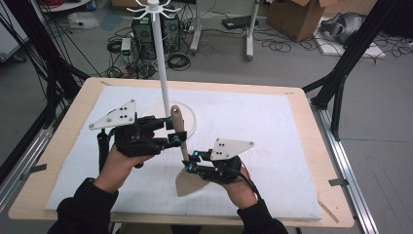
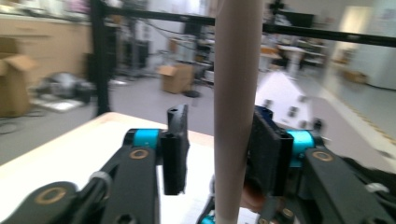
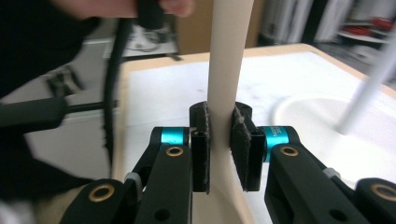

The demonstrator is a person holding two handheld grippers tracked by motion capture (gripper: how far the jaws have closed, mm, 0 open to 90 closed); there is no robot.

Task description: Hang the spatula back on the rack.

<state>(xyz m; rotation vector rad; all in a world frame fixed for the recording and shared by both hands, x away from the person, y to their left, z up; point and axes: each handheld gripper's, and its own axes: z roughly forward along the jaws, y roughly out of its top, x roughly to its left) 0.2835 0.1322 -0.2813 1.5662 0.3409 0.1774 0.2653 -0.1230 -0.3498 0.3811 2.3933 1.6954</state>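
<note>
A pale wooden spatula (image 1: 190, 184) stands nearly upright over the white mat, blade down and handle up. My right gripper (image 1: 191, 162) is shut on the lower handle just above the blade. In the right gripper view the handle (image 3: 229, 46) is pinched between both pads of that gripper (image 3: 219, 135). Higher up, my left gripper (image 1: 174, 132) is open around the handle. In the left gripper view the handle (image 2: 236, 70) rises between the jaws of the gripper (image 2: 219, 140), close against the right pad, with a gap to the left pad.
A white stand with a tall pole (image 1: 160, 63), hooks at the top and a round base (image 1: 192, 119) rises just behind the grippers. The white mat (image 1: 272, 126) covers a wooden table (image 1: 73, 112). Boxes, cables and black frame legs are on the floor beyond.
</note>
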